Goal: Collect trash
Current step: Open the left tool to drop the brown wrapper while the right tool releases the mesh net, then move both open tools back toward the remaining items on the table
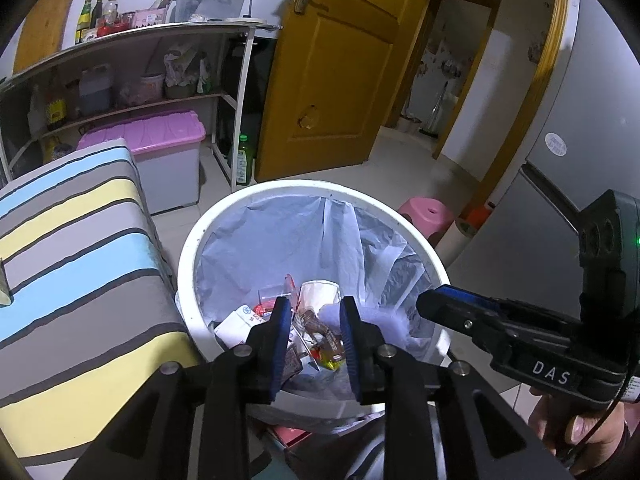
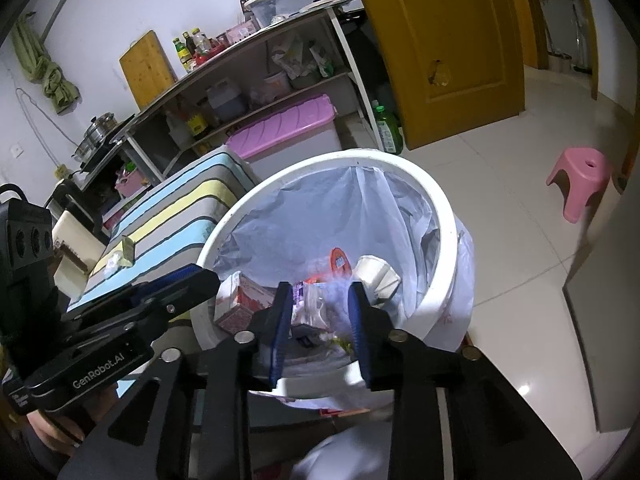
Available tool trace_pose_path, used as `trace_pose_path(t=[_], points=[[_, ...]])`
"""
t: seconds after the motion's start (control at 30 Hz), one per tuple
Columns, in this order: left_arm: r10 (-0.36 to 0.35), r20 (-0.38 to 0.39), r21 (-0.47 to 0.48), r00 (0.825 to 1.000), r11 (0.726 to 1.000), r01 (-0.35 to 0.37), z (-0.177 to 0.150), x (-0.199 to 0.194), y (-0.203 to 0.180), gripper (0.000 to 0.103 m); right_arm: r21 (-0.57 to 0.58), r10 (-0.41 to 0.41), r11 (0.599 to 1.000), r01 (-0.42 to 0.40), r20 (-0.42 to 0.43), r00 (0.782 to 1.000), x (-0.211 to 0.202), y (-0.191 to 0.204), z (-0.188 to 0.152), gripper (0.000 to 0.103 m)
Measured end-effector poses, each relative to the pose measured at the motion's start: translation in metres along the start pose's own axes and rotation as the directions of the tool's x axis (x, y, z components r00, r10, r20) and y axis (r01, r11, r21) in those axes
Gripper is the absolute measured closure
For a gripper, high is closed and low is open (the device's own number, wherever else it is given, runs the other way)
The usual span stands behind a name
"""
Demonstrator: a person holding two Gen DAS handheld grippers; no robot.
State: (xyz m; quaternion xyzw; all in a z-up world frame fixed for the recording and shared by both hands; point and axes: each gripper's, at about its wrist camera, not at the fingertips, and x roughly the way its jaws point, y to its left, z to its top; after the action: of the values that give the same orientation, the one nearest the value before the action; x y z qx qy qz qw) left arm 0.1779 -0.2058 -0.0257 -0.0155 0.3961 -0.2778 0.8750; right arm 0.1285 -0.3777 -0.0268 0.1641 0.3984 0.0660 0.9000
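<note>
Trash (image 1: 316,320) heaped at bottom of white bin (image 1: 188,248): paper cup (image 1: 318,292), cartons, wrappers, all inside pale plastic liner (image 1: 280,236) folded over rim. Left tool (image 1: 314,338) poised over near edge of bin, jaws parted, nothing between blue pads. Right tool (image 2: 318,320) alongside, likewise released and empty, above same rim. Striped cloth-covered tabletop (image 1: 80,240) touching bin on one side. Pink-lidded storage box (image 1: 160,136) beyond, under shelf rack. Pink stool (image 2: 580,176) on tiled floor, well apart

"DAS" on right tool (image 1: 430,300), "GenRobot.AI" on left tool (image 2: 200,276)
</note>
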Motion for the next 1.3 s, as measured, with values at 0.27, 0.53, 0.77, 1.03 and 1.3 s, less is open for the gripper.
trace_pose_path(t=[0.27,0.53,0.77,1.03,1.3], points=[[-0.001,0.023,-0.023,1.000,1.000,0.002,-0.005,-0.015,0.006,0.078,-0.010,0.010,1.000,-0.010,0.016,1.000,-0.007,0.007,0.000,0.072],[0.043,0.063,-0.051,0.997,0.998,-0.040,-0.012,-0.041,0.016,0.078,-0.055,0.050,0.997,-0.049,0.024,0.998,-0.014,0.031,-0.002,0.072],[0.084,0.083,-0.080,0.993,0.994,-0.077,-0.024,-0.065,0.029,0.078,-0.109,0.083,0.991,-0.079,0.032,0.996,-0.021,0.053,-0.009,0.072],[0.134,0.103,-0.123,0.986,0.985,-0.121,-0.036,-0.093,0.046,0.078,-0.183,0.098,0.979,-0.089,0.041,0.994,-0.028,0.080,-0.016,0.072],[0.187,0.142,-0.148,0.972,0.975,-0.166,-0.048,-0.124,0.058,0.078,-0.235,0.112,0.967,-0.102,0.027,0.993,-0.026,0.106,-0.025,0.072]])
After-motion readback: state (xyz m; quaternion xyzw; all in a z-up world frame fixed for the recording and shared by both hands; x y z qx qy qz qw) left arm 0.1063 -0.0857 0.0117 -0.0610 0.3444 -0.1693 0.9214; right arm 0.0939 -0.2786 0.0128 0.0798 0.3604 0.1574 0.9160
